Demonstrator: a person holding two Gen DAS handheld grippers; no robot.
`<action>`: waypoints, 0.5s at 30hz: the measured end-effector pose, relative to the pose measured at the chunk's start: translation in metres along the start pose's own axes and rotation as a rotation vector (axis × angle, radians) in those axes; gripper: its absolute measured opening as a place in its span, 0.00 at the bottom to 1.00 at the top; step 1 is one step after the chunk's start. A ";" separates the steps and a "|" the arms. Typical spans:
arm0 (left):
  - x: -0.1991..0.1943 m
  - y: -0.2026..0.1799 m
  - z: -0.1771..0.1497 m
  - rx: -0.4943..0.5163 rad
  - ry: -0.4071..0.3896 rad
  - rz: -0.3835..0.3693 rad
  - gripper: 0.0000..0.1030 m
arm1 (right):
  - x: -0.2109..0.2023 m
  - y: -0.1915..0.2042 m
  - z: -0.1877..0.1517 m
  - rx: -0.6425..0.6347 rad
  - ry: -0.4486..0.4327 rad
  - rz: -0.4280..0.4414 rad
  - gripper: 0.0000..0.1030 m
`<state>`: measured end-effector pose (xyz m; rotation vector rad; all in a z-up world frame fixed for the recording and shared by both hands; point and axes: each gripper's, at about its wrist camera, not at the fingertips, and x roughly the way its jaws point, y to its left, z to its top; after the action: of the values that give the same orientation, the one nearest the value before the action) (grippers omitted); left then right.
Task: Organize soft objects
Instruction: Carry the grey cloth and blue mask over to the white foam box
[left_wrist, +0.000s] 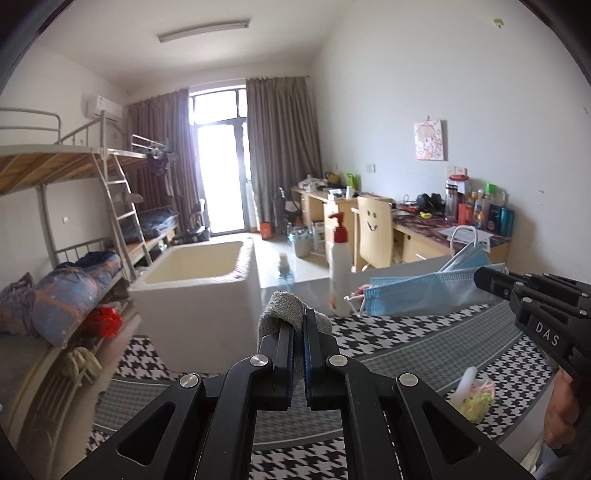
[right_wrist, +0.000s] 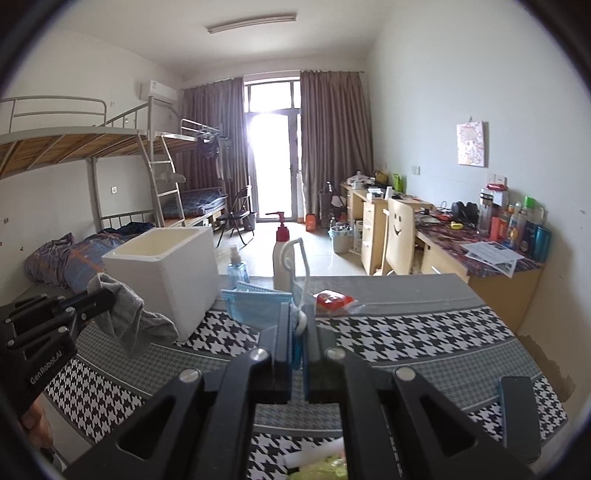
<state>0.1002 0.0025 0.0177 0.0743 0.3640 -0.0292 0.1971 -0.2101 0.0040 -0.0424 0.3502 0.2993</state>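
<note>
Above the houndstooth-covered desk (right_wrist: 424, 343), we hold two soft items clear of the surface, probably for transfer to the white foam box (left_wrist: 192, 291). Our left hand-held gripper (left_wrist: 298, 343) is clenched on a grey sock (right_wrist: 129, 314), which drapes downward from the jaws, long axis roughly vertical. Our right hand-held gripper (right_wrist: 297, 332) is clenched on a blue face mask (left_wrist: 424, 291), pinched at one end; its long axis runs near level, pointing leftward toward the box, with its ear loops dangling loosely.

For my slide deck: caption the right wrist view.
Right gripper shut on a blue face mask, left gripper holding a grey cloth beside the white foam box.
</note>
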 end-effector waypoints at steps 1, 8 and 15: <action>-0.002 0.003 0.001 -0.002 -0.005 0.005 0.04 | 0.001 0.003 0.001 -0.005 0.001 0.007 0.06; -0.005 0.016 0.006 -0.020 -0.012 0.031 0.04 | 0.008 0.022 0.010 -0.033 -0.001 0.060 0.06; -0.009 0.026 0.009 -0.030 -0.033 0.050 0.04 | 0.013 0.033 0.018 -0.063 -0.005 0.098 0.06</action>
<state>0.0965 0.0279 0.0310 0.0533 0.3293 0.0247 0.2048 -0.1736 0.0166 -0.0866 0.3388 0.4072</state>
